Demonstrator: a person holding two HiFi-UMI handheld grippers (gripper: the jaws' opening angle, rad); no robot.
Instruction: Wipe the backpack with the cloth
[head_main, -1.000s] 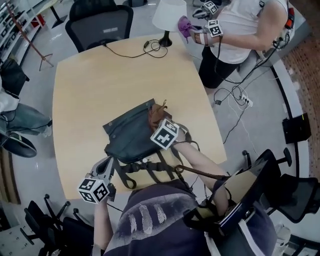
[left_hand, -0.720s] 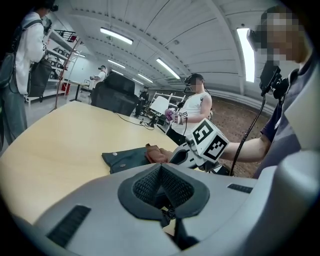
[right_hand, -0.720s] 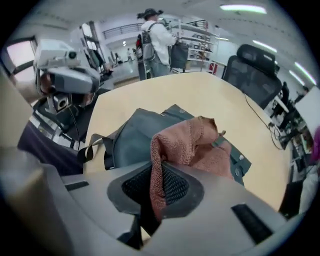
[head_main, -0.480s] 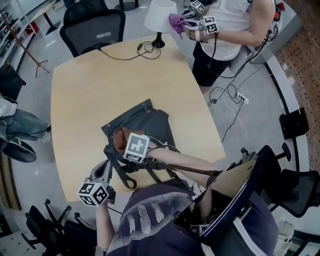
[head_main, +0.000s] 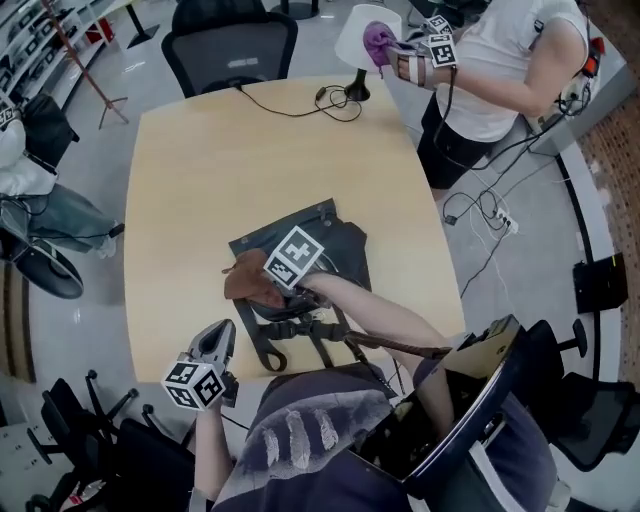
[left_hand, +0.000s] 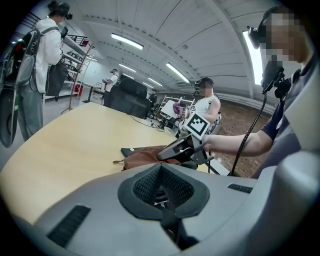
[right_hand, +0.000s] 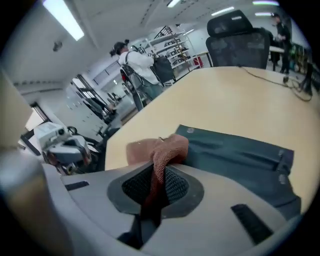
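A dark grey-green backpack (head_main: 335, 240) lies flat on the wooden table (head_main: 200, 190), its straps (head_main: 300, 335) trailing toward me. My right gripper (head_main: 262, 290) is shut on a rust-brown cloth (head_main: 243, 282), pressed at the pack's left edge. In the right gripper view the cloth (right_hand: 160, 147) bunches between the shut jaws of that gripper (right_hand: 157, 172), with the backpack (right_hand: 240, 155) just beyond. My left gripper (head_main: 222, 335) hovers over the table's near edge, left of the straps, shut with nothing seen in it. The left gripper view shows the right gripper (left_hand: 182, 147) on the cloth (left_hand: 142, 157).
A white-shaded lamp (head_main: 360, 35) and a black cable (head_main: 300, 105) sit at the table's far end. Another person there holds grippers with a purple cloth (head_main: 378, 40). Office chairs (head_main: 235, 50) stand around the table. A person sits at the left (head_main: 40, 200).
My right gripper has dragged the cloth from the backpack's upper right across to its left edge. The left gripper has stayed near the table's front edge.
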